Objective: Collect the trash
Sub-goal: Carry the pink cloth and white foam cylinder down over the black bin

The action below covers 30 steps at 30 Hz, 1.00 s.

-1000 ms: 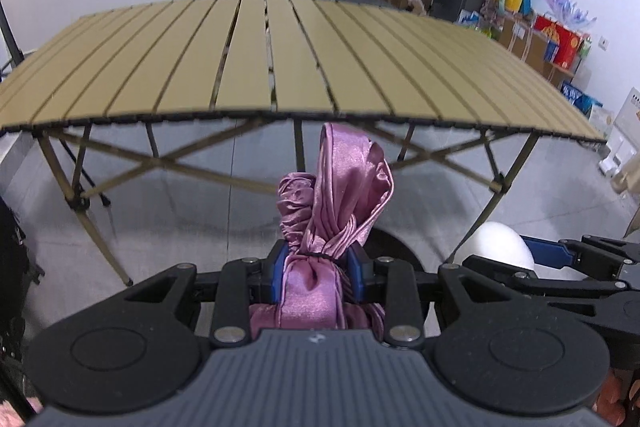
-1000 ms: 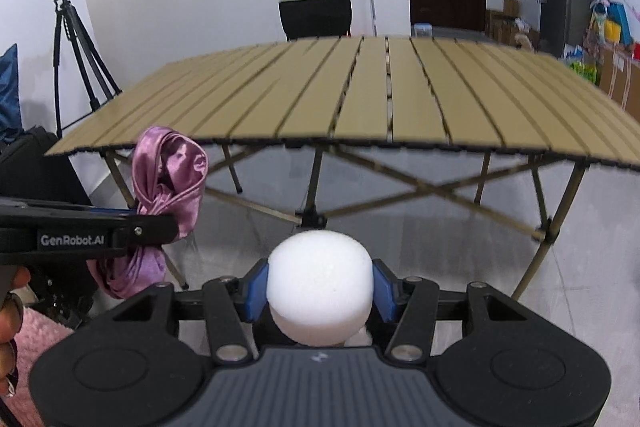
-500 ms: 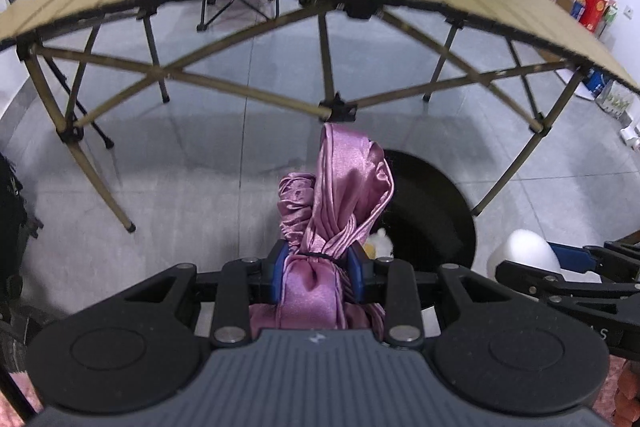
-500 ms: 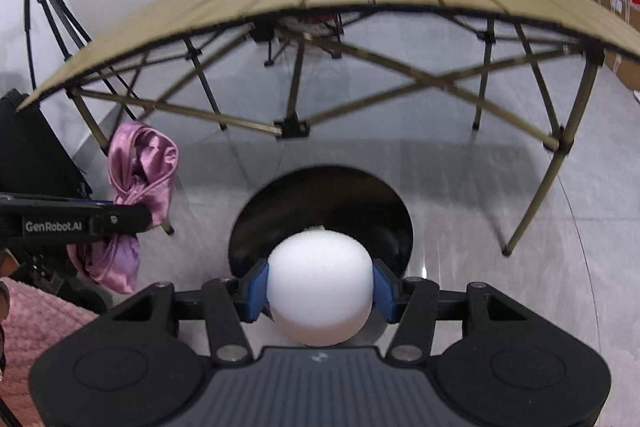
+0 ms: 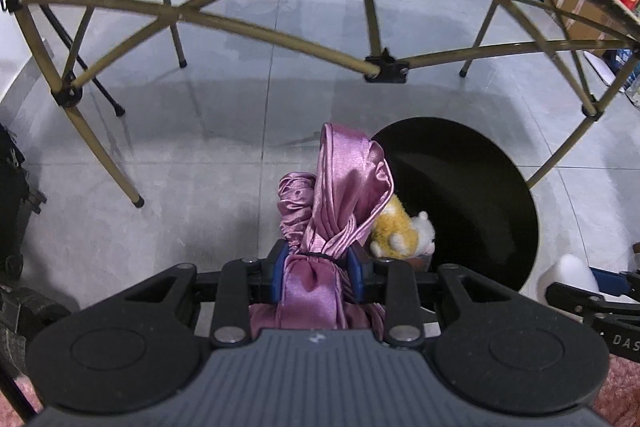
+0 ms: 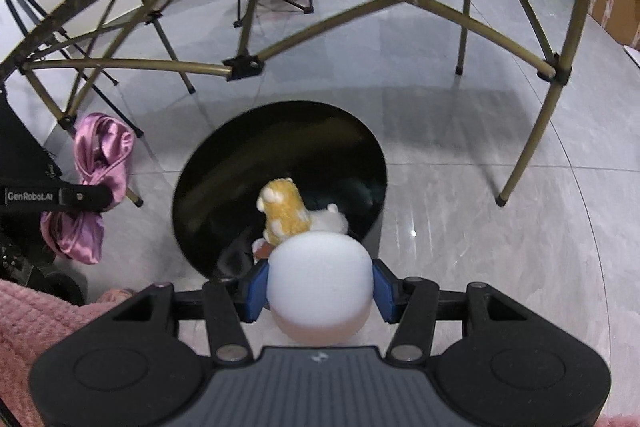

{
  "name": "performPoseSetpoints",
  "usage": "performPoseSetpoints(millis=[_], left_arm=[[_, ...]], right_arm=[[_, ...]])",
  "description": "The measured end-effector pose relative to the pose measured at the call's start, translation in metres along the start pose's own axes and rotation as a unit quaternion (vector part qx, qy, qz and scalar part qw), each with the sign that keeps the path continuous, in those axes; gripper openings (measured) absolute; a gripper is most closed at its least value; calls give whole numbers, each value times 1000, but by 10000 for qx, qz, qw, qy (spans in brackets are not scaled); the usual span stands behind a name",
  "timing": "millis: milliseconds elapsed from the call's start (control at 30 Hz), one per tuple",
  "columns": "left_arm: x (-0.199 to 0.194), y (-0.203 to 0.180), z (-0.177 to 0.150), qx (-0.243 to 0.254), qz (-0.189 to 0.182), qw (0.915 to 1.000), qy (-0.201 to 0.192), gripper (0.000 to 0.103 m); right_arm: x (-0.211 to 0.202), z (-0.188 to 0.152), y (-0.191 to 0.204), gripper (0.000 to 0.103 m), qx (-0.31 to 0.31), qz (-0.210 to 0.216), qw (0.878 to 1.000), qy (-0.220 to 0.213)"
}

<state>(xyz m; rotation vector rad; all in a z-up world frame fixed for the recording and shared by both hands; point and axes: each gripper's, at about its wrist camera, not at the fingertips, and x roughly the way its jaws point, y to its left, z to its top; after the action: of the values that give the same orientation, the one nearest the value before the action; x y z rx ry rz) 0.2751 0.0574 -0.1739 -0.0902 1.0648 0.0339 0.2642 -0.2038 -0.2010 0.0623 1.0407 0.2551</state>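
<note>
My left gripper [image 5: 319, 261] is shut on a pink satin cloth [image 5: 340, 187], held just left of a round black bin [image 5: 472, 187] on the floor. My right gripper [image 6: 319, 285] is shut on a white foam ball [image 6: 319, 285], held above the bin's [image 6: 224, 179] near rim. A yellow and white plush toy [image 6: 286, 213] lies inside the bin; it also shows in the left wrist view [image 5: 402, 229]. The right wrist view shows the pink cloth [image 6: 94, 187] in the left gripper to the bin's left. The white ball [image 5: 568, 273] shows at the right of the left wrist view.
A folding table's tan legs and cross braces [image 5: 280, 39] stand over the grey tile floor behind the bin. Black bags [image 6: 24, 163] sit at the left. A pink fluffy fabric [image 6: 36, 323] is at the lower left. Boxes [image 5: 580, 7] line the far right.
Both grippers have dropped from table height and tilted down toward the floor. The bin has come into view and grown closer, and the plush toy inside it now shows.
</note>
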Motion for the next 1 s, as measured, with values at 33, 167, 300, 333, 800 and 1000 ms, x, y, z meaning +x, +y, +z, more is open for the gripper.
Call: performPoseSetpoints(millis=[33,167,300,333,800,1000], left_arm=[[3,3,0,-44,-8,10000,46,31],[11,7,0,-90,60,9999,124,31],[15,8,1,-124,84,9998,151,31],[16,8,1,-133,84,9998,157,31],[20,-1,8,-116,288,9995,110,31],[20,-12,14,-92,305,9995,45,31]], right_arm=[[2,0,-2,52,17,-17,10000,10],[10,-1,-12,52,156,-73,9998,57],[14,-1,-18,52,246,-136,9996,88],[15,-1,-20,52,264,-150,9995,97],[17,-3,-29,52,359,-293,9988,156],[15,-6,-35,52,408,-343,9985,144]])
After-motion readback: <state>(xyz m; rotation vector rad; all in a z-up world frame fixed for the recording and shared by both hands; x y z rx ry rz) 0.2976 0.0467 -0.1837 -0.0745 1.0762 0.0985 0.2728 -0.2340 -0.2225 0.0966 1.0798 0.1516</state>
